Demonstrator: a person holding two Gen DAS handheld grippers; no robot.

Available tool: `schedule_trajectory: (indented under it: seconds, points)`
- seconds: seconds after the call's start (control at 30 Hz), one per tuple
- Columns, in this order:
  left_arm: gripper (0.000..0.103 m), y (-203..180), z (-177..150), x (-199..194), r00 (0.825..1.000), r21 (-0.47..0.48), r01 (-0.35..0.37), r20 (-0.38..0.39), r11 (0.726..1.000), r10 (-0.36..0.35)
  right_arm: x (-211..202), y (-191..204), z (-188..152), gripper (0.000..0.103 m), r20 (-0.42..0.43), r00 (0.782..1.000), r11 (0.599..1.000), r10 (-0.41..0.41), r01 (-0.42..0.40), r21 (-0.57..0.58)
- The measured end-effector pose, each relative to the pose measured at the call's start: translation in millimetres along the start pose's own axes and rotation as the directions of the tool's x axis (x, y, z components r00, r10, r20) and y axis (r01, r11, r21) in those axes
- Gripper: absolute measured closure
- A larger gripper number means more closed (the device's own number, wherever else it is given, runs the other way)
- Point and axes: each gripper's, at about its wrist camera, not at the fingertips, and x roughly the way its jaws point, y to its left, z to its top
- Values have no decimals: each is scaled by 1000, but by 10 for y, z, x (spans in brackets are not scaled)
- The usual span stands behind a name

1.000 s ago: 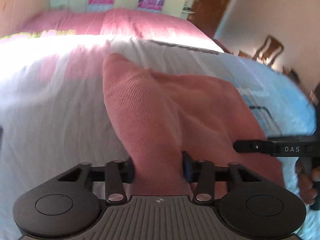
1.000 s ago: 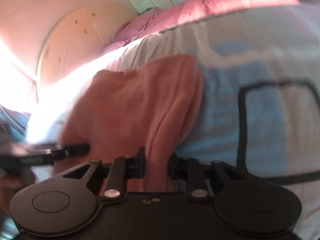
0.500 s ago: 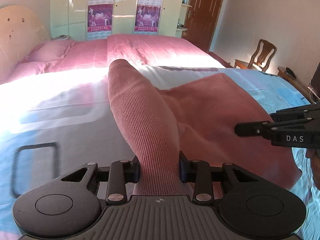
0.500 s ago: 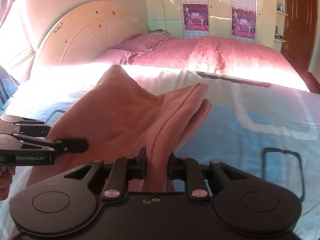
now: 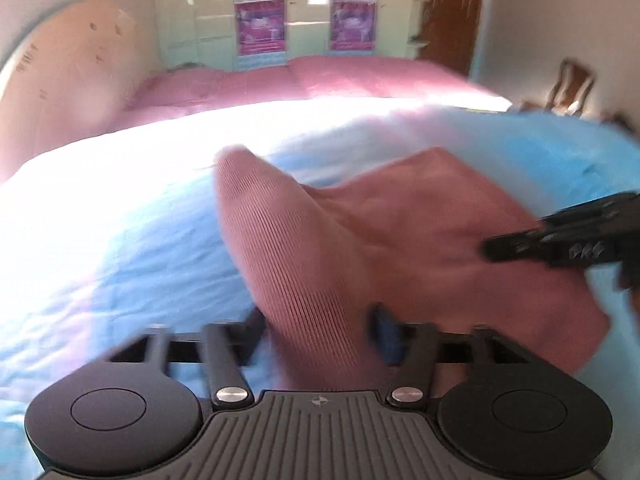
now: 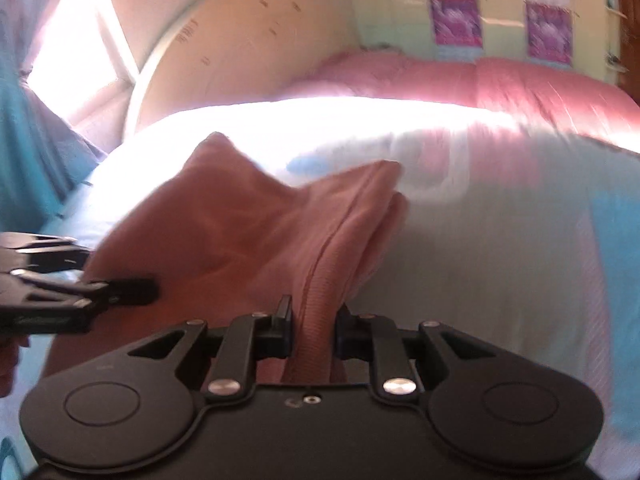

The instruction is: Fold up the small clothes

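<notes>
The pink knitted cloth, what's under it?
Around the pink knitted cloth shows a blue-and-white bedsheet, so that likely lies beneath. Whatever sits directly under the cloth is covered.

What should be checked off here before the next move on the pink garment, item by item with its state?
1. Right gripper clamped on the pink garment: ok, cloth pinched between its pads.
2. Left gripper grip: not ok. Its jaws have just been opening; cloth lies between them, pads apart from it.
3. Garment over the blue bedsheet: ok, spread across it.
4. Fold edges aligned: cannot tell, both views are blurred.
5. Grippers apart from each other: ok, a gap shows between them in both views.
6. Garment flat: not ok, a ridge rises toward each gripper.
</notes>
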Motion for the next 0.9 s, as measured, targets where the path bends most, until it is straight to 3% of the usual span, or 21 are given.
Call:
schedule_trajectory:
  seconds: [0.03,0.17,0.43,0.5,0.57,0.67,0.73,0.77,0.8,0.9]
  points:
    - [35,22,-84,62,999,24,-35,-11,999,36,86,-9,-50,85,-20,999,999,-27,27,28]
    - [43,304,-243,187,994,-195,108,11,975,-108,254,-99,-225,84,-31,997,994,-74,77,78]
    - [41,237,-290,251,995,-167,96,28,981,-93,156,-133,-286,83,-26,993,985,-114,116,130]
    - [34,278,-285,279,996,-176,89,18,980,-87,160,-96,-311,79,-22,991,985,-132,134,110]
    - [34,235,-295,135,997,-196,77,11,978,-76,169,-83,-333,79,-27,991,986,-132,134,103]
    - [34,168,-273,-109,999,-192,38,41,981,-31,61,-73,-272,58,-26,982,978,-187,188,89]
    - [35,77,-292,-246,996,-198,81,49,977,-73,-117,27,-262,62,13,967,967,-256,255,21]
    - [37,-20,-316,-315,994,-176,98,60,979,-89,-194,85,-272,73,29,965,965,-261,261,-6]
    - [40,-107,-333,-354,994,-159,104,60,982,-95,-266,154,-285,83,37,969,969,-244,245,-31]
    - [40,-307,-409,-389,987,-168,158,58,973,-151,-359,403,-373,89,32,984,975,-175,178,-131]
